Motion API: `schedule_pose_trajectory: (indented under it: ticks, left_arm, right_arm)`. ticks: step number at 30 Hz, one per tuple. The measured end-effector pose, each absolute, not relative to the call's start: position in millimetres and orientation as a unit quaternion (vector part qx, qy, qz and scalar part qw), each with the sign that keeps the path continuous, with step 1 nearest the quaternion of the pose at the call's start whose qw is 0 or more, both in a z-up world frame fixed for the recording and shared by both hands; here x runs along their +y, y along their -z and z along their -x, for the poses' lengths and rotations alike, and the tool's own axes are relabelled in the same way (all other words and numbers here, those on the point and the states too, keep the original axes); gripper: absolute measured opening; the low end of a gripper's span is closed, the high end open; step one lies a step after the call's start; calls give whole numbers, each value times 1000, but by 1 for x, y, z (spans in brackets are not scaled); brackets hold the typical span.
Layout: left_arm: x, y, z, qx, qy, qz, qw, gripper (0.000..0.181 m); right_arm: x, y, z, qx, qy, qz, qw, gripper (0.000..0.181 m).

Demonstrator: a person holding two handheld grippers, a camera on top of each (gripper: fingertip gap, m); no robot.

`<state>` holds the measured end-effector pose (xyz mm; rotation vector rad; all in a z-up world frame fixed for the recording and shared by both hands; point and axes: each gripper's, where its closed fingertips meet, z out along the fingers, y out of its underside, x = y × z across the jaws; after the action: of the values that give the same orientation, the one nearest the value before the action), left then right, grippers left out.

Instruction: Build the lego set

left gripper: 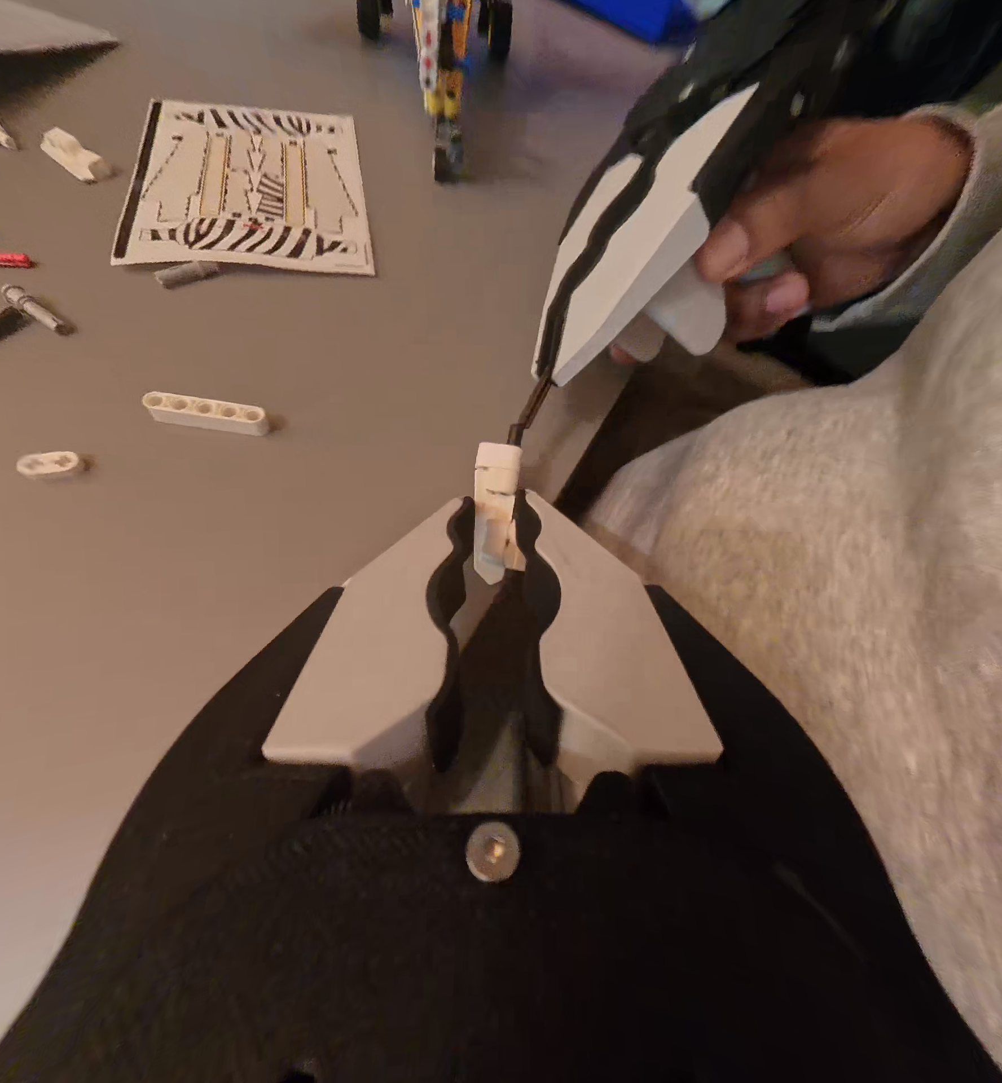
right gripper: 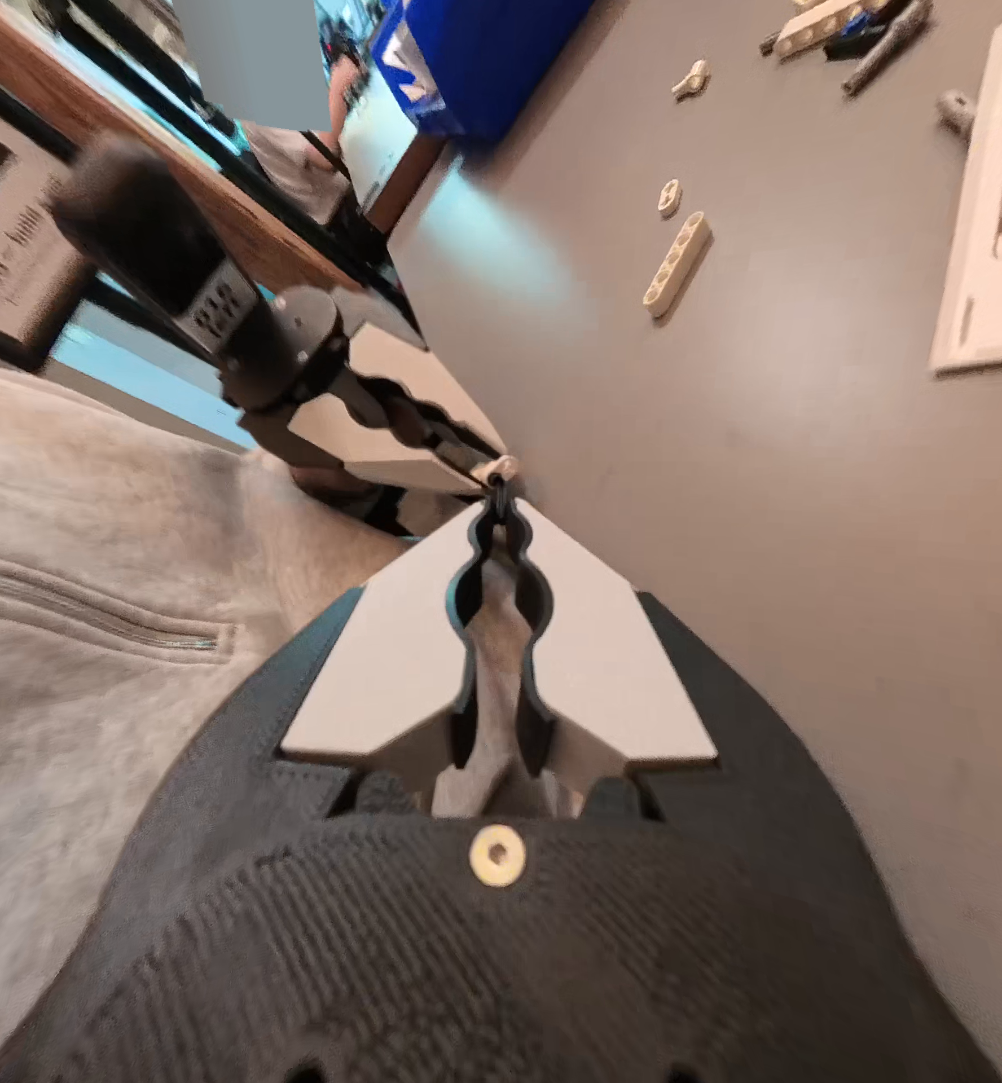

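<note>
My left gripper [left gripper: 494,511] is shut on a small white lego piece [left gripper: 494,492] and holds it upright above the grey table's near edge. My right gripper [right gripper: 500,511] is shut on a thin black axle [right gripper: 499,503] whose far end sits in the top of the white piece [right gripper: 503,467]. In the left wrist view the right gripper [left gripper: 545,375] comes down from the upper right, held by a hand, with the black axle [left gripper: 525,416] reaching to the white piece. In the right wrist view the left gripper [right gripper: 490,463] comes in from the left. A partly built lego vehicle [left gripper: 440,70] stands at the table's far side.
A sticker sheet [left gripper: 243,187] lies on the grey table [left gripper: 311,351]. Loose parts lie around it: a white five-hole beam [left gripper: 205,413], a short white beam [left gripper: 50,464], a red pin [left gripper: 5,259], a grey axle [left gripper: 35,307]. A blue box [right gripper: 463,58] stands at the far edge. A person's grey fleece [left gripper: 838,586] is close. Tip to tip, the grippers are about 4 cm apart. The red pin [left gripper: 5,259] is about 20 cm from both grippers' fingertips.
</note>
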<state>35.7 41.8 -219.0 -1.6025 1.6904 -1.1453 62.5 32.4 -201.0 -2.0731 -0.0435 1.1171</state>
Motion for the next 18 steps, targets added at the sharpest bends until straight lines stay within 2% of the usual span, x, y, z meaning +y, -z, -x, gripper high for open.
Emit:
schedule_pose_trajectory:
  ticks: [2, 5, 9, 13, 18]
  left_arm:
    - [27, 217, -32, 604, 462, 595, 261, 11]
    - [10, 232, -20, 622, 438, 599, 250, 11]
    - [28, 217, -22, 602, 412, 604, 320, 11]
    - [57, 204, -38, 580, 401, 626, 332, 12]
    - [47, 226, -44, 614, 393, 636, 254, 13]
  right_arm:
    - [26, 199, -62, 9, -472, 798, 374, 2]
    - [11, 209, -57, 17, -476, 805, 353, 2]
    - [3, 211, -55, 19, -464, 805, 368, 2]
    - [7, 202, -56, 20, -463, 794, 394, 2]
    - [8, 202, -60, -4, -428, 807, 407, 2]
